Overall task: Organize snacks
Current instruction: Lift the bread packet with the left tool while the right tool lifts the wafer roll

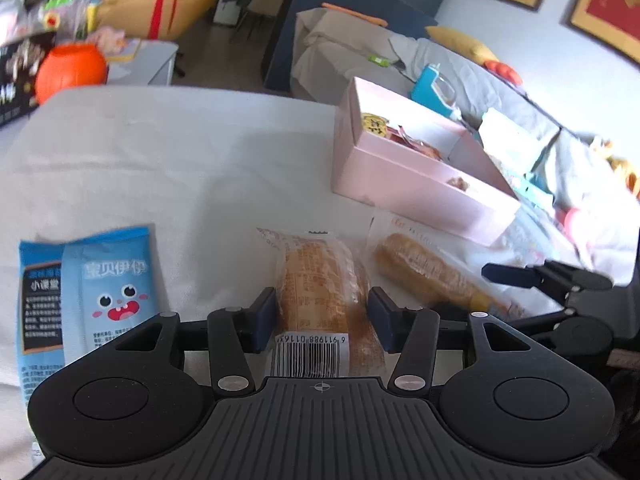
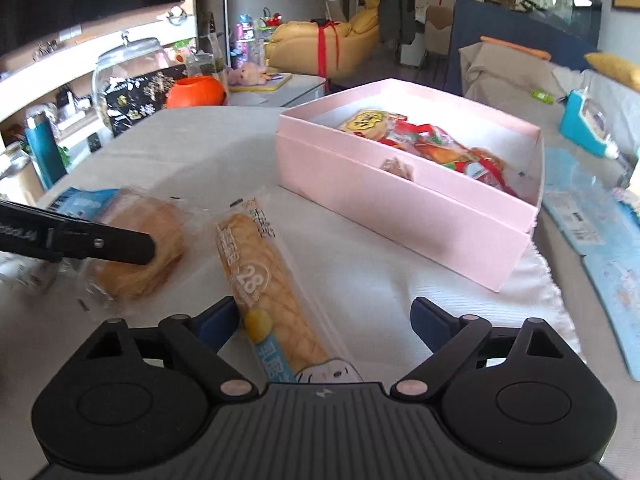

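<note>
Left gripper (image 1: pixel 322 312) has its two blue pads on both sides of a wrapped bread (image 1: pixel 324 280), and they seem to press the wrapper, so I judge it is gripping this bread, which lies on the white tablecloth (image 1: pixel 160 160) with the barcode side up. Right gripper (image 2: pixel 324 316) is spread wide over a long bread stick (image 2: pixel 264 280) in a clear wrapper; its left pad is just beside the stick and the right pad is well apart, so it holds nothing. In the right wrist view the long stick runs from 6 o'clock toward 11 o'clock, and the round bread with the left gripper on it is at 9 o'clock. The pink box (image 2: pixel 400 208) stands at 1 o'clock, open, and already contains several snacks: a yellow round packet (image 2: pixel 368 122) at the far end and red packets (image 2: pixel 448 148) in the middle. From the left wrist view, two blue snack packets (image 1: pixel 88 292) lie at 9 o'clock, near but not touching the bread. So the task seems partly done: some snacks are in the box, while at least the two breads and the blue packets remain on the cloth and probably must go into the box.
</note>
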